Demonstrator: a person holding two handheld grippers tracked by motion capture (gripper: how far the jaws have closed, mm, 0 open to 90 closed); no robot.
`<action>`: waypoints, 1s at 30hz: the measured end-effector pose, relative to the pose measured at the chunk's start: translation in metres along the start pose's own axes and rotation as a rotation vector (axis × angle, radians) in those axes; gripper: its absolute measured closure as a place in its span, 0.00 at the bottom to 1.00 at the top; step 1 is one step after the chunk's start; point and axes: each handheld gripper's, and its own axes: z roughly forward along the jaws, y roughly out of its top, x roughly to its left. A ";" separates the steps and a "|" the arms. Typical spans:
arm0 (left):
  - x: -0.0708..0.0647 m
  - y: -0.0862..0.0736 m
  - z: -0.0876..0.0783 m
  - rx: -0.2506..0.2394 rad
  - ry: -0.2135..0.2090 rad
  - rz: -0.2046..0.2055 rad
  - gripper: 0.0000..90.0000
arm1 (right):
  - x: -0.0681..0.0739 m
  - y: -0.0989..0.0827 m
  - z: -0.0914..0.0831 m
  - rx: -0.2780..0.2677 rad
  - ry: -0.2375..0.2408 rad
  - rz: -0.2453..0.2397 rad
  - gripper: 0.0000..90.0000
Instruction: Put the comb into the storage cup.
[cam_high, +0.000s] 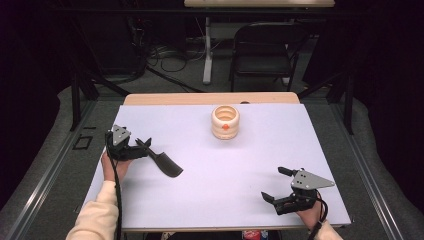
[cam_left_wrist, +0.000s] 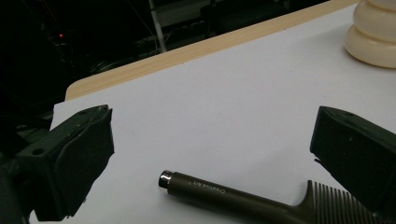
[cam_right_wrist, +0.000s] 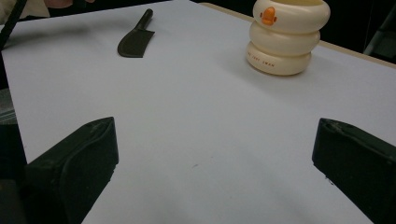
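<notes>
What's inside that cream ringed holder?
From the high view, the cream holder shows an open top with ringed inner walls; its bottom is hidden, so contents cannot be told.

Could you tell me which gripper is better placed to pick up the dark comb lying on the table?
Left, probably: the left gripper is open with the comb handle between its jaws, while the right gripper sits far across the table.

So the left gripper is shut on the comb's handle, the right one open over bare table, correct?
Not quite. In the left gripper view the left gripper is open, jaws apart on either side of the comb, which lies on the table. The right gripper is indeed open over bare table.
</notes>
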 end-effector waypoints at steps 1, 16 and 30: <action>0.003 0.001 0.003 0.004 0.008 0.002 0.00 | 0.000 0.000 0.000 0.002 0.000 0.000 0.00; 0.007 0.003 0.031 0.112 0.006 0.081 0.19 | 0.000 0.000 0.000 0.001 0.000 -0.001 0.00; 0.017 0.003 0.048 0.192 -0.012 0.092 0.81 | 0.000 0.000 0.000 0.004 0.001 0.000 0.00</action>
